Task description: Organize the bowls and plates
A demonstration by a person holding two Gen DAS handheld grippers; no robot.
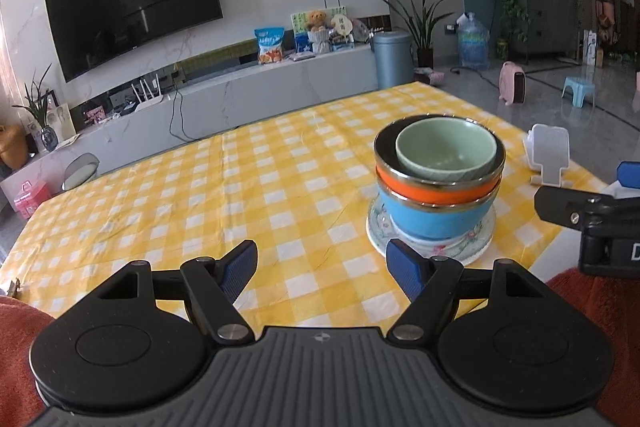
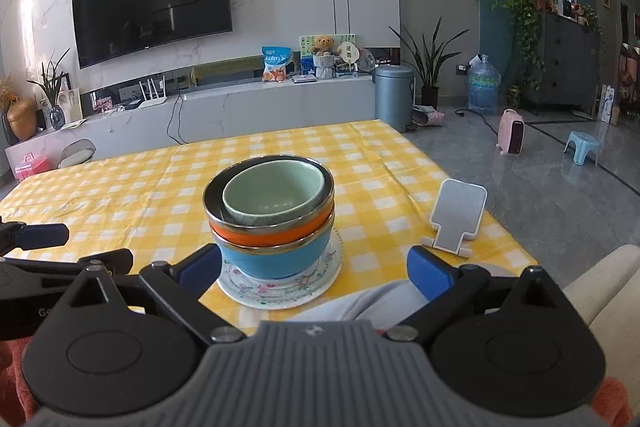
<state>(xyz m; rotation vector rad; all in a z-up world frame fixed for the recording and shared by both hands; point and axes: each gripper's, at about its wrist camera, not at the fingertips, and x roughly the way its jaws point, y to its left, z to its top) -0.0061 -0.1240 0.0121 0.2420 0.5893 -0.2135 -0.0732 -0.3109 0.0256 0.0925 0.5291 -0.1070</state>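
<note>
Both grippers sit nearest the lens, each with blue pads spread wide and nothing between them. On the left gripper point(image 1: 322, 269) the jaws have all but finished opening over bare cloth; the right gripper point(image 2: 314, 269) frames the near edge of the stack without touching it. Beyond them, on the yellow checked tablecloth point(image 1: 200, 187), stands the stack: a flowered plate point(image 2: 280, 287) at the bottom, a blue bowl point(image 2: 276, 255) on it, an orange bowl point(image 2: 272, 233) nested inside that, and a green bowl point(image 2: 274, 195) on top. Widest at the bottom and smallest on top lets each piece seat in the one below, so the pile stands steady. A white phone stand point(image 2: 458, 215) sits apart to the right. With both grippers empty, the sorting appears complete or nearly so.
</note>
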